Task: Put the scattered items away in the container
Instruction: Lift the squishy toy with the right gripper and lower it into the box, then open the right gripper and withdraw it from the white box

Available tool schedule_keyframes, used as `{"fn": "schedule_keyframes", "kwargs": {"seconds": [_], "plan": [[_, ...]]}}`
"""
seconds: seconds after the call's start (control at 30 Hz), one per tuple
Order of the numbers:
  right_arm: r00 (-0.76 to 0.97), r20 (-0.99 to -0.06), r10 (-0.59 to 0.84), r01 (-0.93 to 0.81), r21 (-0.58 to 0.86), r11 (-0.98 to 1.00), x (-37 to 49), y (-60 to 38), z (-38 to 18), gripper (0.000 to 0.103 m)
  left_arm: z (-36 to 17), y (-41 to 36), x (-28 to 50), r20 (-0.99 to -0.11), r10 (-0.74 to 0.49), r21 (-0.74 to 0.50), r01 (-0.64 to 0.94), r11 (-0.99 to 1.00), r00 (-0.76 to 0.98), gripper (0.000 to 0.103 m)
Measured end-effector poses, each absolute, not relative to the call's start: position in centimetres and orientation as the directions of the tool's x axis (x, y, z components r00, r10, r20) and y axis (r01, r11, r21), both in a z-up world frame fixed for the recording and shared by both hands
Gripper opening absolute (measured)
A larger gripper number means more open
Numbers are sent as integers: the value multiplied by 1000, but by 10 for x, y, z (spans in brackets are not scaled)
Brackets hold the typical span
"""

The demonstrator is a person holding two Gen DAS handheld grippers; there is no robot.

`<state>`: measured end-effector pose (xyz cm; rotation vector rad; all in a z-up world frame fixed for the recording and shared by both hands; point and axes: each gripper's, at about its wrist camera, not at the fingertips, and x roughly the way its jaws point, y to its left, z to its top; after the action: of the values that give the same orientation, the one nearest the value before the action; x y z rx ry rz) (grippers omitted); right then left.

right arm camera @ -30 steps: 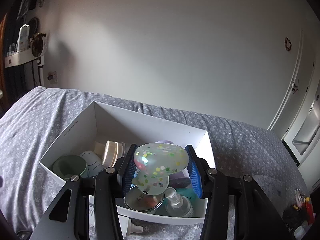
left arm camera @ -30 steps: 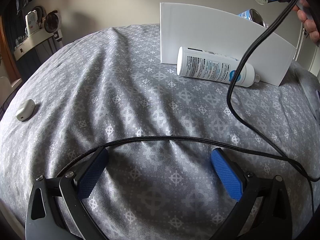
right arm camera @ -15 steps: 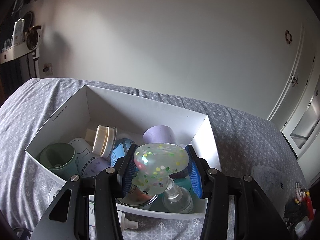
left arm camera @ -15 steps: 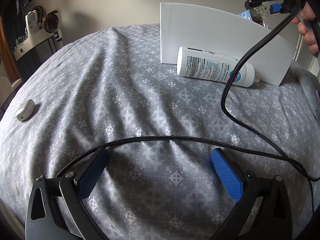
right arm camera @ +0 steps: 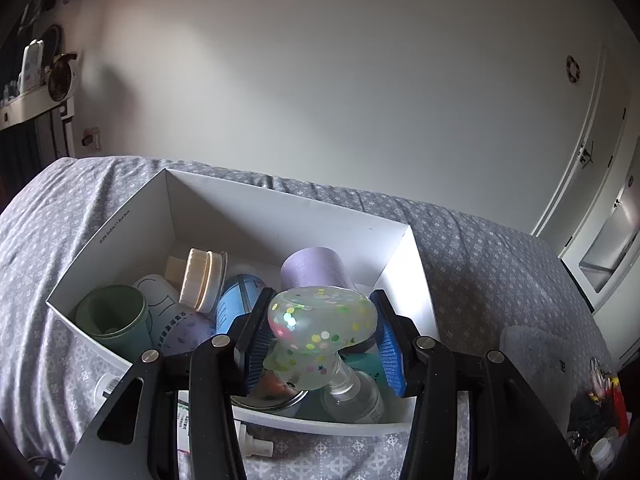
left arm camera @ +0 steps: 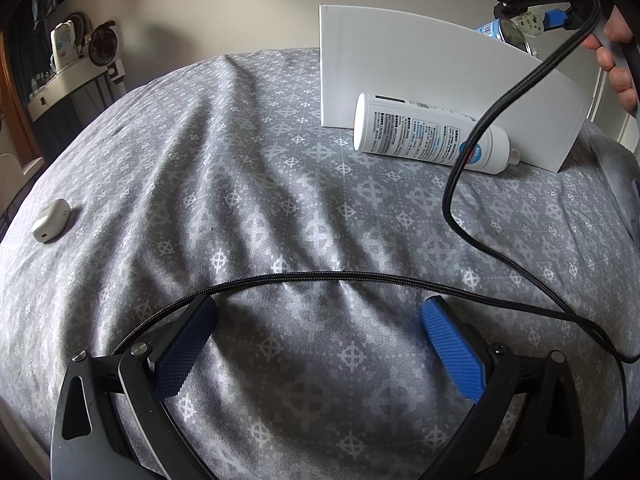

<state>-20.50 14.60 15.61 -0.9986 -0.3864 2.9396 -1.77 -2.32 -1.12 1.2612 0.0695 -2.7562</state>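
My right gripper (right arm camera: 322, 338) is shut on a translucent mushroom-shaped toy (right arm camera: 320, 322) with coloured confetti dots, held just above the near right part of the white box (right arm camera: 288, 208). The box holds several items: a green cup (right arm camera: 110, 314), a cream-lidded jar (right arm camera: 202, 280), a purple cup (right arm camera: 316, 268), a blue can and a clear bottle. My left gripper (left arm camera: 318, 344) is open and empty, low over the grey patterned bedspread. A white lotion bottle (left arm camera: 430, 136) lies against the box's outer wall (left arm camera: 420, 64). The right gripper also shows in the left wrist view (left arm camera: 532, 24).
A small white earbud case (left arm camera: 50, 220) lies on the bed at far left. A black braided cable (left arm camera: 460, 184) hangs from the right gripper and loops across the bed in front of my left fingers. A shelf with a fan stands at left.
My right gripper has moved forward and down over the box with the toy, so the box contents look closer. The left gripper has stayed still.
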Motion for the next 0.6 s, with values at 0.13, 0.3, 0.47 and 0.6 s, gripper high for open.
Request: {"fn": "schedule_keyframes", "kwargs": {"seconds": [0.13, 0.3, 0.47, 0.6], "plan": [[-796, -597, 100, 54, -234, -971, -204, 148, 157, 46, -11, -23, -18, -756, -81, 4, 119, -993, -649, 103], [-806, -582, 104, 39, -228, -973, -201, 150, 159, 64, -12, -23, -18, -756, -81, 4, 119, -993, -649, 103], [-822, -562, 98, 27, -210, -977, -194, 153, 166, 69, -12, -23, -18, -756, -81, 5, 119, -993, -649, 103], [-836, -542, 84, 25, -189, -982, -177, 156, 170, 74, -12, -23, -18, -757, -81, 5, 119, -993, -649, 103]]}}
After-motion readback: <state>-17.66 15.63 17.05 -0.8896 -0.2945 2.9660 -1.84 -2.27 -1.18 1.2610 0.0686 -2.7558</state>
